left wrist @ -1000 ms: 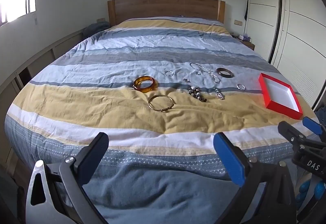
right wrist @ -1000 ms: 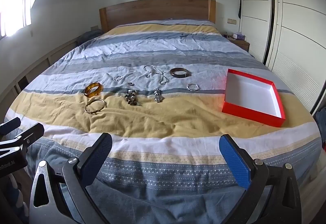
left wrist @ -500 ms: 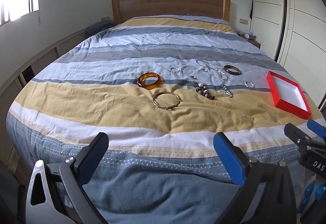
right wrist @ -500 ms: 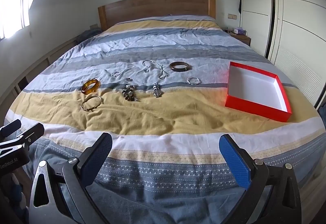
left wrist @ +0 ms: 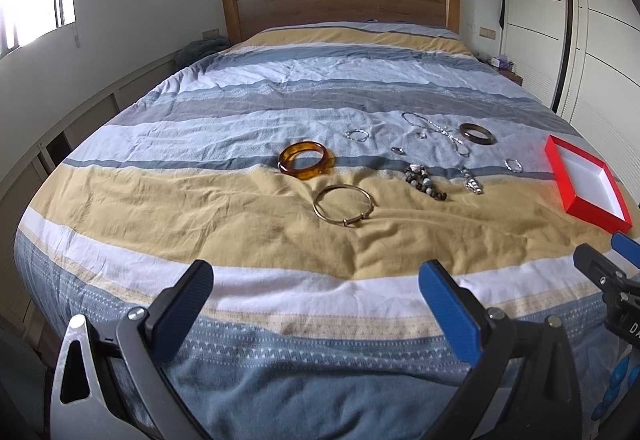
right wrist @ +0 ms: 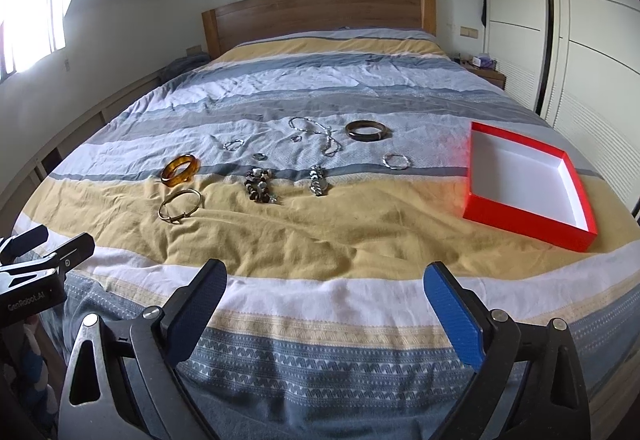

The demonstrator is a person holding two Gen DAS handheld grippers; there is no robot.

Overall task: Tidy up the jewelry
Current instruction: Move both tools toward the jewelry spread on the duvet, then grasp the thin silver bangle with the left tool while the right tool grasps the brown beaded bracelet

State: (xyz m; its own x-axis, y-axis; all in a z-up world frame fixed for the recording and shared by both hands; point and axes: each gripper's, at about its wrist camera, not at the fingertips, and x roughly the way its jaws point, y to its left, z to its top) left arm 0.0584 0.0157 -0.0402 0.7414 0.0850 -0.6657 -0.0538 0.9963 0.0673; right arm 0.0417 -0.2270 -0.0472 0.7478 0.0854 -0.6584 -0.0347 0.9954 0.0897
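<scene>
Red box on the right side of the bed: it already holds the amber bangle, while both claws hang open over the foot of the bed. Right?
Not quite. The red box is empty in the right wrist view; the amber bangle lies on the bedspread, left of the other jewelry. Left claw and right claw are indeed open.

bed (right wrist: 320, 240) striped | wooden headboard (right wrist: 320, 12) | window (right wrist: 28, 28) bright | white wardrobe (right wrist: 580, 40)

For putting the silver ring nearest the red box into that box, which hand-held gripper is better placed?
Probably right. The right hand-held gripper faces the silver ring and red box; the left hand-held gripper sits farther left.
</scene>
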